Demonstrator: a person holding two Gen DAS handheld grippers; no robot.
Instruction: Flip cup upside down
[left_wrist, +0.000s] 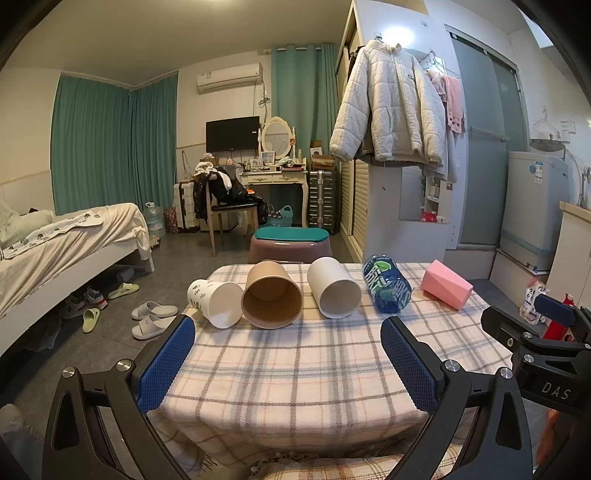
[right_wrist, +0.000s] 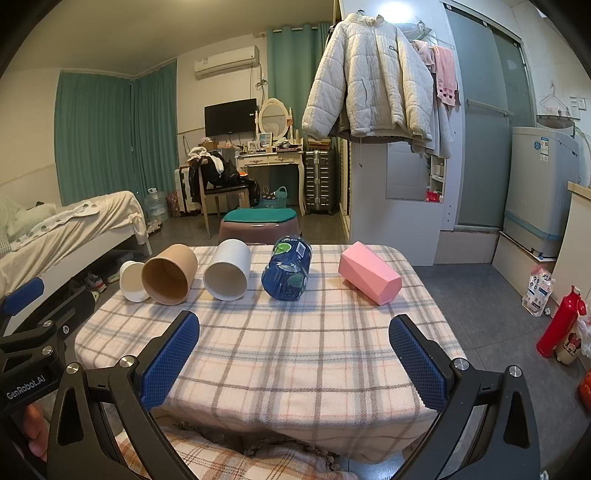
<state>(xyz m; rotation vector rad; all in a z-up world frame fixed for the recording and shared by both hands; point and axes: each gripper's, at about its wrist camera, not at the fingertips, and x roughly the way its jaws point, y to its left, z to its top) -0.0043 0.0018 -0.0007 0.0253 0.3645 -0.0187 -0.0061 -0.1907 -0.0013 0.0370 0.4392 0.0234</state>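
- Left wrist view: left gripper (left_wrist: 288, 358) wide apart, holding nothing.
- Right gripper (right_wrist: 293, 354) likewise.
- Five cups lie sideways on surface (left_wrist: 314, 362): patterned cup (left_wrist: 214, 301), brown cup (left_wrist: 271, 299), white cup (left_wrist: 334, 291), blue cup (left_wrist: 386, 288), pink cup (left_wrist: 447, 284).

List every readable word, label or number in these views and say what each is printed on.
"DAS": on the right tool's black body, seen in the left wrist view.
"GenRobot.AI": on the left tool's black body, seen in the right wrist view.
Blue cup: large white characters, unreadable.
Washing machine stickers: too small.
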